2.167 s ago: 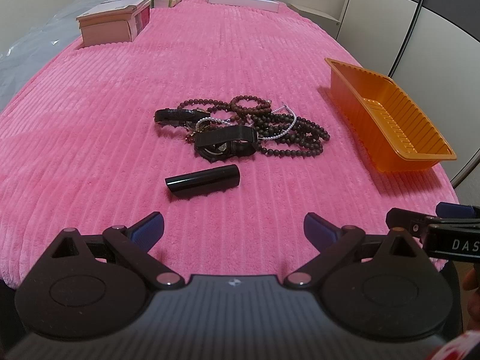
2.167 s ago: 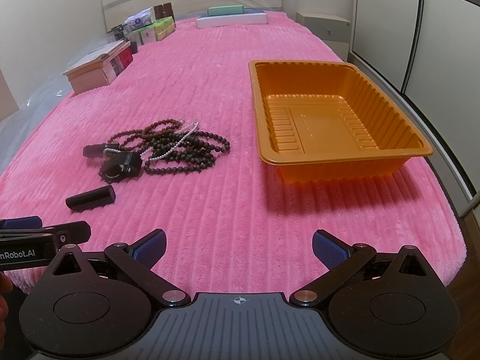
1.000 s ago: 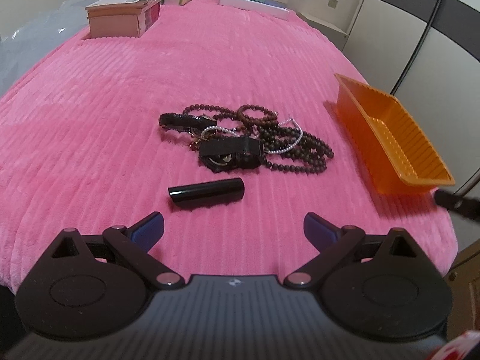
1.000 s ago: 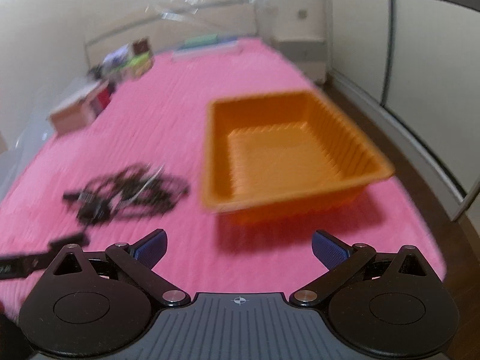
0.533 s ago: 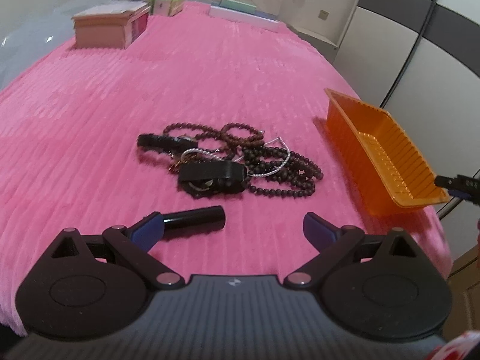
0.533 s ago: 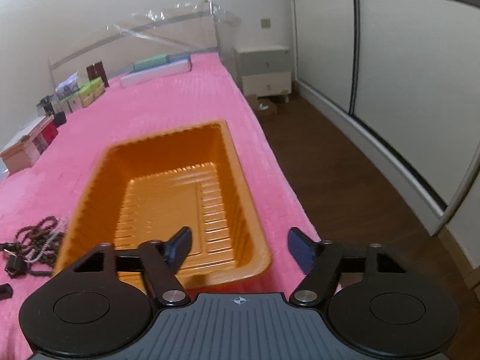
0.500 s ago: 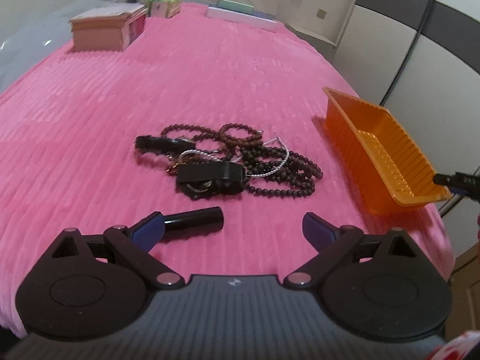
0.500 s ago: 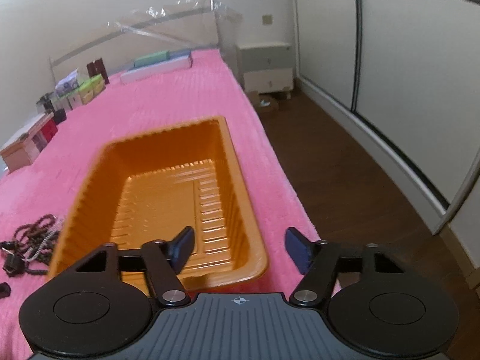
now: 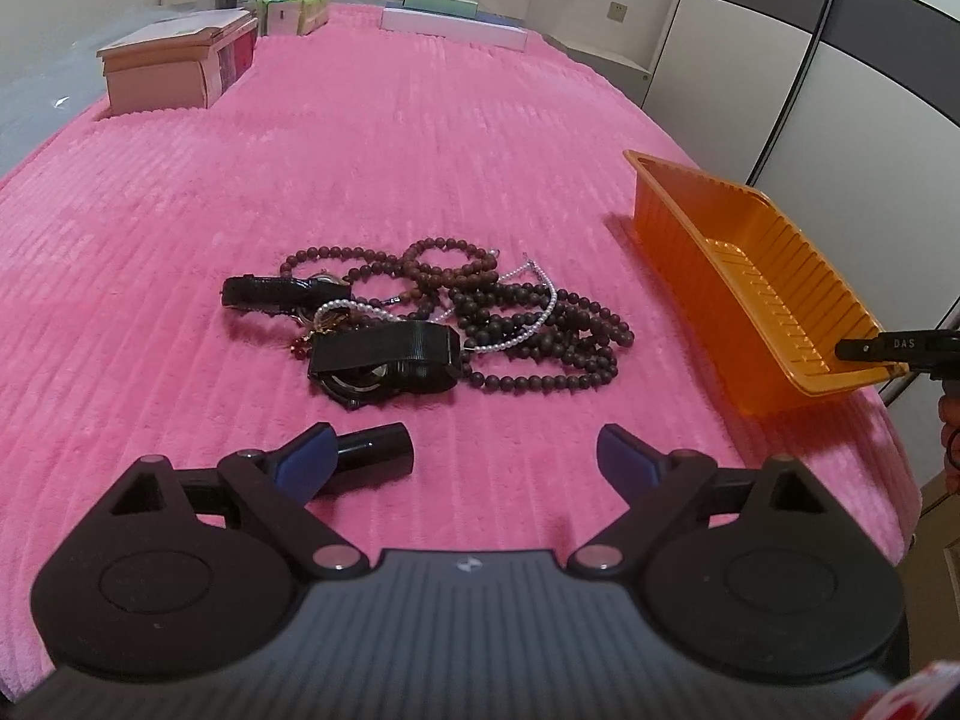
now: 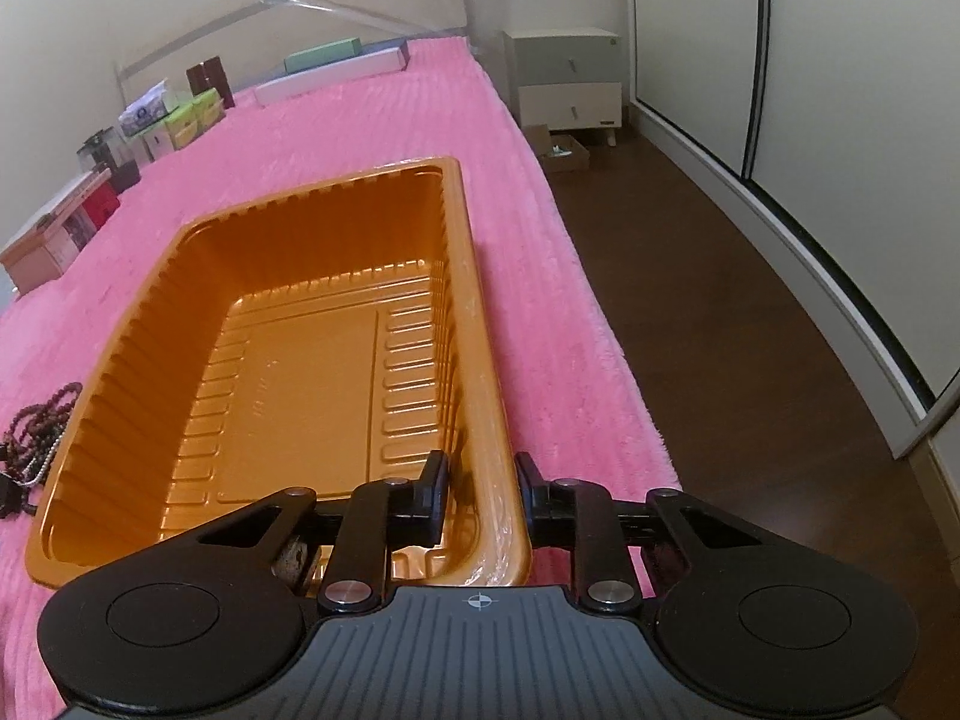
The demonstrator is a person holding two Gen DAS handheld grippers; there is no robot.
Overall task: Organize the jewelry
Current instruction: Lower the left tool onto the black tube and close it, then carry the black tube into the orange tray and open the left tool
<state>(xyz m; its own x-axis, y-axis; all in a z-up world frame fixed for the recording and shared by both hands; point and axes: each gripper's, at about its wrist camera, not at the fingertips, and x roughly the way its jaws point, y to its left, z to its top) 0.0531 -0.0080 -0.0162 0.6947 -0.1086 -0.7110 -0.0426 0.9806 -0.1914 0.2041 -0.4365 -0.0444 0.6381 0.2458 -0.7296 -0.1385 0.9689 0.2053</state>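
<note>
A tangle of dark bead strands [image 9: 540, 336], a pearl bracelet [image 9: 522, 324] and two black watches [image 9: 384, 360] [image 9: 270, 291] lies on the pink cover. A black tube [image 9: 375, 456] rests nearer, beside my left gripper's left fingertip. My left gripper [image 9: 465, 450] hovers low before the pile, its jaws closing slightly, only bare cover between them. The empty orange tray [image 10: 336, 180] [image 9: 678, 222] stands to the right. My right gripper [image 10: 480, 480] straddles the tray's near right rim, its jaws closing, one finger inside and one outside, both pads against it.
A pink box [image 9: 174, 69], small cartons [image 9: 294, 6] and a long white box [image 9: 456, 27] line the cover's far end. The cover's edge runs just right of the tray, with dark floor [image 10: 720, 300] and a nightstand [image 10: 570, 78] beyond.
My right gripper swung right from the middle of the cover to the tray's near right corner, and its jaws narrowed around the rim. My left gripper crept closer to the black tube.
</note>
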